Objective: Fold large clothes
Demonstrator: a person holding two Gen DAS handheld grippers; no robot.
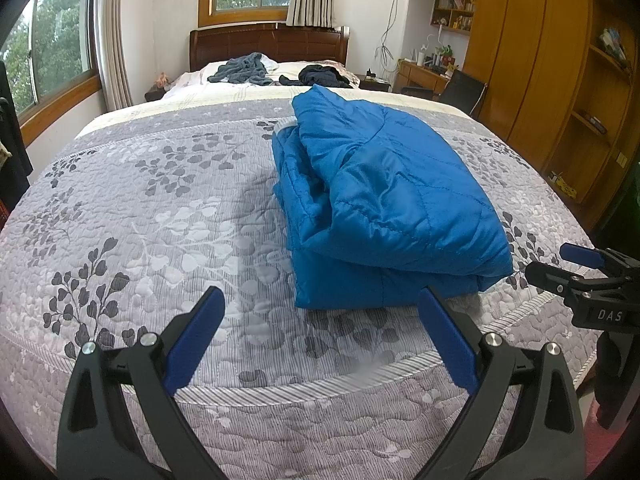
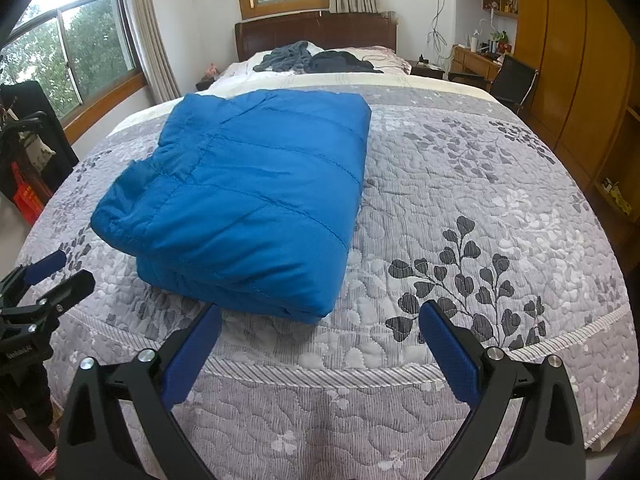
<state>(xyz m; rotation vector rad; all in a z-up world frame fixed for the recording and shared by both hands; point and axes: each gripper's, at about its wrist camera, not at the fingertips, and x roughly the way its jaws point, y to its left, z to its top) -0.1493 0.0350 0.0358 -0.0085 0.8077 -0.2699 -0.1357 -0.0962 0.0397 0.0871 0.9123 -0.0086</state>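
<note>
One blue quilted jacket point(image 2: 244, 200) lies folded into a thick, puffy rectangle on the bed point(image 2: 460, 208), just ahead of both grippers and touching neither. The left gripper point(image 1: 320, 308) and the right gripper point(image 2: 320, 320) each hold their jaws wide apart, gripping nothing. Two dark garments, one grey point(image 2: 286, 56) and one black point(image 2: 340, 62), lie far beyond, by the headboard point(image 2: 316, 30).

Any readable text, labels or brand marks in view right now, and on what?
"DAS", white letters, cut off at the frame edge: on the black body of the right tongs.
White lettering on the left tongs body: too blurred to read.
Blue jacket, bedspread: none.
</note>
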